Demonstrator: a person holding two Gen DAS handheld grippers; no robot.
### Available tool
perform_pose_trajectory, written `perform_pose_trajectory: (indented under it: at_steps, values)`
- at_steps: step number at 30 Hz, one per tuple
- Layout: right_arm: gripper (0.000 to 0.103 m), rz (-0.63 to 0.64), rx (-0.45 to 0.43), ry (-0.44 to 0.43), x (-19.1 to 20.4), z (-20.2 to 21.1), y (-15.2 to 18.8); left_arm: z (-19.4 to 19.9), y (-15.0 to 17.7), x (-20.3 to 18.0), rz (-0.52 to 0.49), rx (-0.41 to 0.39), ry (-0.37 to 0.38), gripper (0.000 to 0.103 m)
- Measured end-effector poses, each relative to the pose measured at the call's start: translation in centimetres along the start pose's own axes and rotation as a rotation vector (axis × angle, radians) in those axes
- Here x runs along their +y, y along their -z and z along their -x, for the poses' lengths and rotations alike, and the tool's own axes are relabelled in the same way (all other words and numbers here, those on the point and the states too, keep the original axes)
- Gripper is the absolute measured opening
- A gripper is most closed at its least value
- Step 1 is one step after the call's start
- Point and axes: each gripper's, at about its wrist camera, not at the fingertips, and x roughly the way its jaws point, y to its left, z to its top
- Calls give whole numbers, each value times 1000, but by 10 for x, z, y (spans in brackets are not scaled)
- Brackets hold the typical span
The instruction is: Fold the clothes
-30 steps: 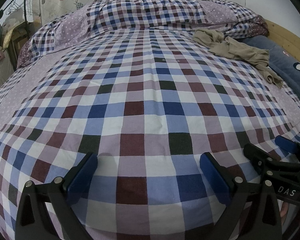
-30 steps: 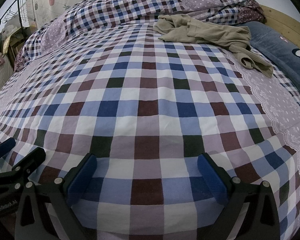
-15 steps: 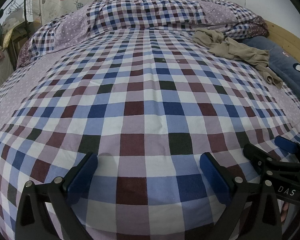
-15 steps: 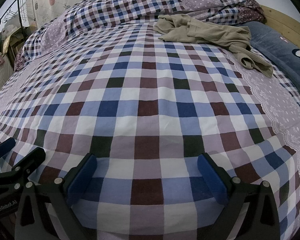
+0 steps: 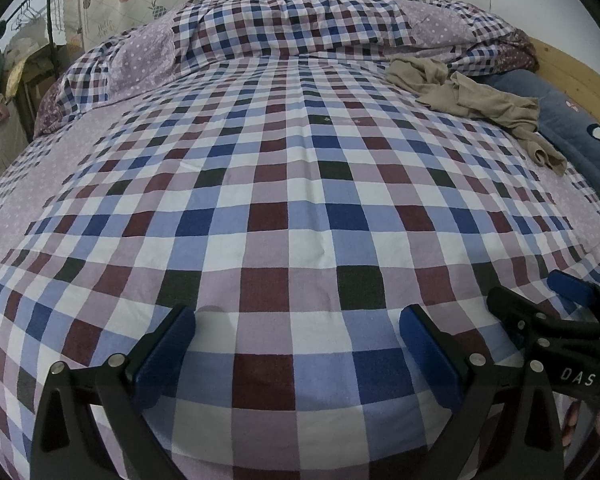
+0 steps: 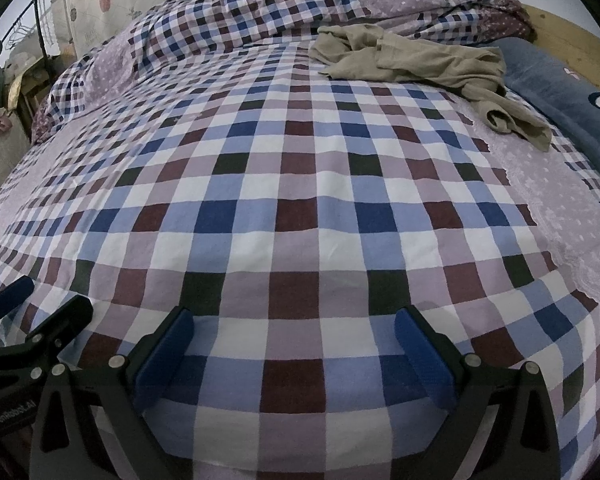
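A crumpled beige garment (image 5: 472, 98) lies at the far right of the checked bed (image 5: 284, 184), next to the pillow end; it also shows in the right wrist view (image 6: 416, 66). My left gripper (image 5: 296, 344) is open and empty, low over the near edge of the bed. My right gripper (image 6: 292, 340) is open and empty too, side by side with the left one. Each gripper shows at the edge of the other's view: the right one (image 5: 560, 312) and the left one (image 6: 32, 312). Both are far from the garment.
A rolled checked quilt (image 5: 300, 28) lies along the far end. A dark blue blanket (image 6: 568, 92) and a wooden bed frame (image 5: 572, 68) are at the right. A clothes rack and clutter (image 5: 24, 60) stand at the far left.
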Motion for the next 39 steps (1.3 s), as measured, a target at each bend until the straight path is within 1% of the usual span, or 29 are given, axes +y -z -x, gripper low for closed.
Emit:
perform_pose_trajectory:
  at_steps: [10, 25, 29, 35, 37, 39]
  values:
    - [103, 14, 16, -39, 1, -3, -3, 2, 1, 1, -1, 8, 15, 103]
    - [103, 22, 27, -49, 2, -3, -3, 1, -1, -7, -5, 11, 8, 103]
    - [103, 24, 29, -57, 3, -2, -2, 2, 0, -4, 0, 12, 12, 103]
    - [103, 17, 18, -91, 1, 2, -2, 7, 1, -3, 0, -6, 7, 103]
    - [103, -3, 8, -111, -3, 4, -4, 9, 1, -3, -1, -15, 4, 103]
    - [100, -33, -20, -121, -12, 8, -7, 13, 1, -4, -2, -23, 5, 102]
